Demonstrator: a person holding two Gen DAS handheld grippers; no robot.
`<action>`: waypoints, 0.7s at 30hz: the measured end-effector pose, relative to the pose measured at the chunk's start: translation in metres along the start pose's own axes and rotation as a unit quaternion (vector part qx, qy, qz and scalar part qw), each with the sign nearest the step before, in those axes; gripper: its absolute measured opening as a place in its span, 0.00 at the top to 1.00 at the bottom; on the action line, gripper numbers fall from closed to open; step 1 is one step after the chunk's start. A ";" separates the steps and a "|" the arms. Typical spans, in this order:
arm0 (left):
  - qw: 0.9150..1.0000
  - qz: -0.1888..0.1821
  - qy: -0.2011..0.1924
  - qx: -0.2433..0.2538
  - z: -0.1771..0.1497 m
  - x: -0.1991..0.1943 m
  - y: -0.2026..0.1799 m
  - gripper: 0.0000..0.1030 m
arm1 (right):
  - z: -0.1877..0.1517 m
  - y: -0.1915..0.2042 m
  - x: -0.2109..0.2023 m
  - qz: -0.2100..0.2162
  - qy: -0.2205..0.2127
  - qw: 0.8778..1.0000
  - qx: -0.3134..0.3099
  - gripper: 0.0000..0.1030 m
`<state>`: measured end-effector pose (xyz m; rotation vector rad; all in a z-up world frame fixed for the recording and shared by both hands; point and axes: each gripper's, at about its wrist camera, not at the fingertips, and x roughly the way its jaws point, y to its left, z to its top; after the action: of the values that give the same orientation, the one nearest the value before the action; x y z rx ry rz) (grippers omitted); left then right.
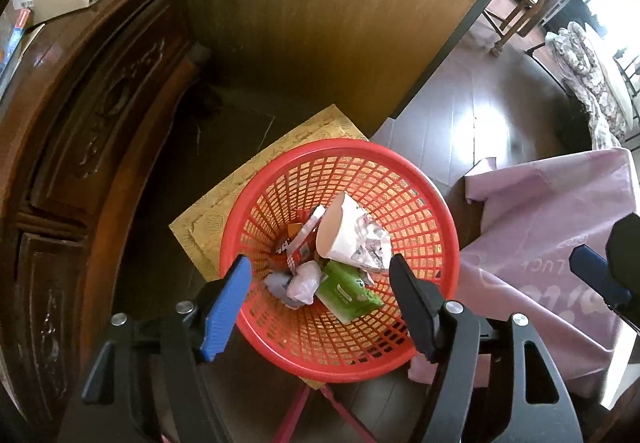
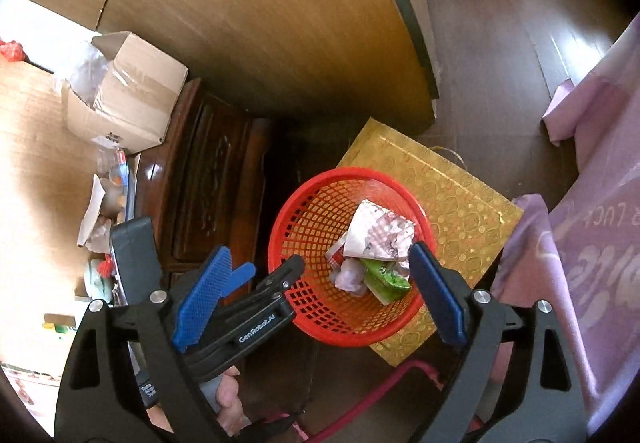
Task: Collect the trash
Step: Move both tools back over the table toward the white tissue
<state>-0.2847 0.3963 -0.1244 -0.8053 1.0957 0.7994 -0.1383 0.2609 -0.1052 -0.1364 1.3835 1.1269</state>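
A red mesh basket (image 1: 400,163) stands on the floor below both grippers; it also shows in the right wrist view (image 2: 304,199). Inside lie a white paper cup (image 1: 348,239), a green packet (image 1: 346,293), a red wrapper (image 1: 300,243) and crumpled pale wads (image 1: 300,281). My left gripper (image 1: 320,299) is open and empty, above the basket's near rim. My right gripper (image 2: 316,295) is open and empty above the basket; one of its blue fingertips (image 1: 596,275) shows at the right of the left wrist view. The left gripper's fingers (image 2: 276,279) reach over the basket's left rim in the right wrist view.
A gold patterned mat (image 2: 460,203) lies under the basket. A dark carved wooden cabinet (image 1: 80,163) stands at the left with cardboard boxes (image 2: 128,95) on top. A wooden panel (image 1: 320,23) stands behind. A purple cloth (image 1: 552,243) covers furniture at the right.
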 end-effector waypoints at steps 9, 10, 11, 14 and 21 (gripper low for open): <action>0.999 -0.008 -0.032 0.030 0.002 -0.037 -0.031 0.26 | 0.002 -0.011 -0.047 -0.019 -0.092 0.996 0.009 0.15; 0.999 -0.010 -0.035 0.033 0.002 -0.040 -0.033 0.26 | 0.002 -0.013 -0.053 -0.019 -0.102 0.995 0.010 0.15; 0.999 -0.011 -0.038 0.036 0.002 -0.043 -0.037 0.26 | 0.001 -0.015 -0.065 -0.018 -0.116 0.993 0.013 0.15; 0.997 -0.014 -0.049 0.053 0.001 -0.055 -0.052 0.24 | -0.001 -0.022 -0.096 -0.016 -0.152 0.988 0.008 0.15; 0.993 -0.021 -0.069 0.094 -0.003 -0.074 -0.102 0.21 | -0.014 -0.064 -0.174 -0.041 -0.215 0.976 0.018 0.14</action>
<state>-0.2163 0.3340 -0.0385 -0.6030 1.0108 0.6939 -0.0676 0.1252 -0.0005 0.0742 1.0021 0.9910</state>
